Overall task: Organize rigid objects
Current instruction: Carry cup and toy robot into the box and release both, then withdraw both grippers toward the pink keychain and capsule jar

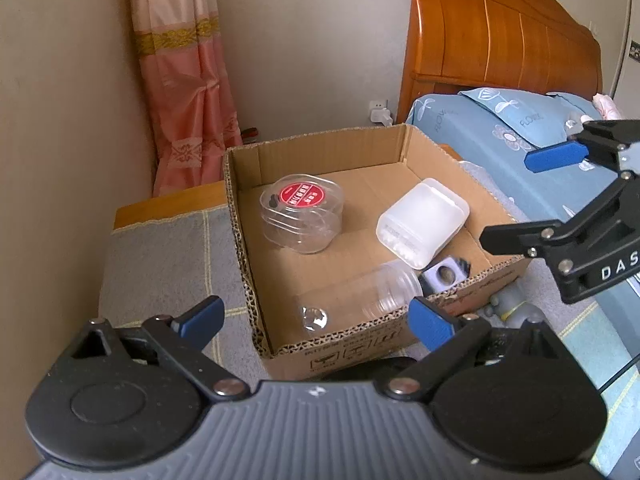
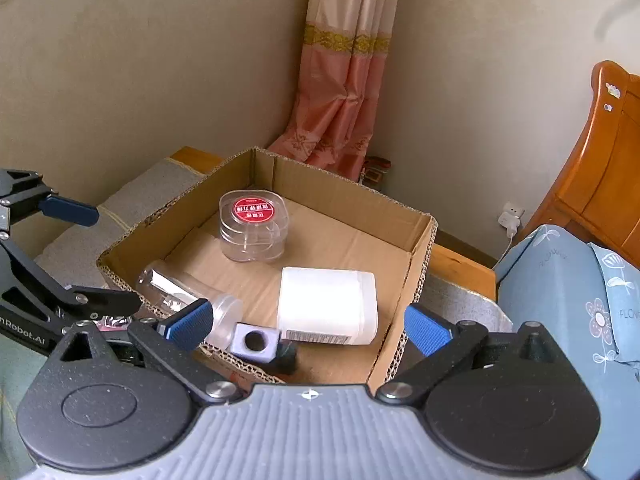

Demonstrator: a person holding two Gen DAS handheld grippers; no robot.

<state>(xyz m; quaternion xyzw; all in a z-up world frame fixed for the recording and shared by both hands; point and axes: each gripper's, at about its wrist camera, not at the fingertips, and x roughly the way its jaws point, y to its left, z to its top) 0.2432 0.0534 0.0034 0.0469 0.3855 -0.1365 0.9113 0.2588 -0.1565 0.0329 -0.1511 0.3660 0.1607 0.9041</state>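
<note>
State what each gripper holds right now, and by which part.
Nothing is held. The left gripper and right gripper both stand open and empty, near the brown cardboard box.

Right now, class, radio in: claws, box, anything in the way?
Left claw open, empty. Right claw open, empty. Cardboard box holds clear tub, white jar, clear bottle. Nothing blocking.
</note>
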